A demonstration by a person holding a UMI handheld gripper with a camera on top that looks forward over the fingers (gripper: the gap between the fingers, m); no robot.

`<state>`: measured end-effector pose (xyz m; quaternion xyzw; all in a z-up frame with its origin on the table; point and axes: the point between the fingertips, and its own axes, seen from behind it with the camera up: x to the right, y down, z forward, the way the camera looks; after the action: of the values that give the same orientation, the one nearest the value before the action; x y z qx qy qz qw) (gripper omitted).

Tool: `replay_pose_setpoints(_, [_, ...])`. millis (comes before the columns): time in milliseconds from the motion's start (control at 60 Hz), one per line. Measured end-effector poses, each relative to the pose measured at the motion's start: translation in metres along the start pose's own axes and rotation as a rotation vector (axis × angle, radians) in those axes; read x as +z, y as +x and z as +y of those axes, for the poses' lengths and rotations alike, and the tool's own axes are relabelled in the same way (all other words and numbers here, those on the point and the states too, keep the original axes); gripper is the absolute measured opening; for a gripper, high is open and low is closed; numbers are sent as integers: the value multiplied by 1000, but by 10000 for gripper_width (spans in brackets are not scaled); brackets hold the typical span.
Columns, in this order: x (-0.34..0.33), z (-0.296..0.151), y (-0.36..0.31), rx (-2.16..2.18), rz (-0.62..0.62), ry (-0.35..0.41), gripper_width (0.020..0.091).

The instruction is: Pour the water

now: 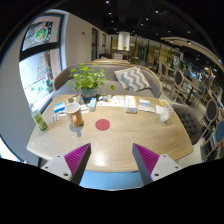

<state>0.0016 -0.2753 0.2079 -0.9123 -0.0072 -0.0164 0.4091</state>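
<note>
I have the gripper (pixel 111 160) spread wide, both fingers apart with nothing between them; the magenta pads (pixel 76 157) face each other across an empty gap, so the tool is released and holds nothing. Just ahead of the fingers runs the near edge of a pale wooden table (pixel 115 140); its bare surface fills the stretch in front of me. A little further in sits a small red round coaster (pixel 102 125), flat on the wood, roughly straight ahead of the gap. To the left of it stands a brownish bottle-like vessel (pixel 77 114) (I take this for the pouring thing, though I cannot make out whether it holds water); it stands upright, well beyond the fingertips. At the table's left end stands a small green container (pixel 40 121), apart from the rest. Behind the vessel there is a leafy potted plant (pixel 89 80) in a dark pot; beside it lie papers or booklets (pixel 131 102) spread across the far side, and a pale cup-like object (pixel 164 112) stands at the right end. Beyond the table there is a chair with a patterned cushion (pixel 131 79), then a wall poster (pixel 40 35) on the left.
</note>
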Motion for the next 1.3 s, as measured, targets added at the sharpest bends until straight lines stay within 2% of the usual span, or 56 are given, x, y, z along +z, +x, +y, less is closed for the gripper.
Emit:
replay_pose_setpoints(83, [18, -5, -3, 5, 1, 5, 849])
replay_pose_setpoints(367, [13, 17, -36, 26, -26, -17, 849])
replay_pose_setpoints(533, [16, 34, -99, -5, -83, -32, 852])
replay_pose_setpoints(700, [15, 40, -195, -47, -156, -25, 850])
replay_pose_setpoints(1000, [66, 12, -377, -58, -275, 73, 855])
replay_pose_setpoints(1133, [120, -15, -421, -27, -261, 137, 857])
replay_pose_setpoints(1300, [187, -45, -444, 24, -209, 195, 850])
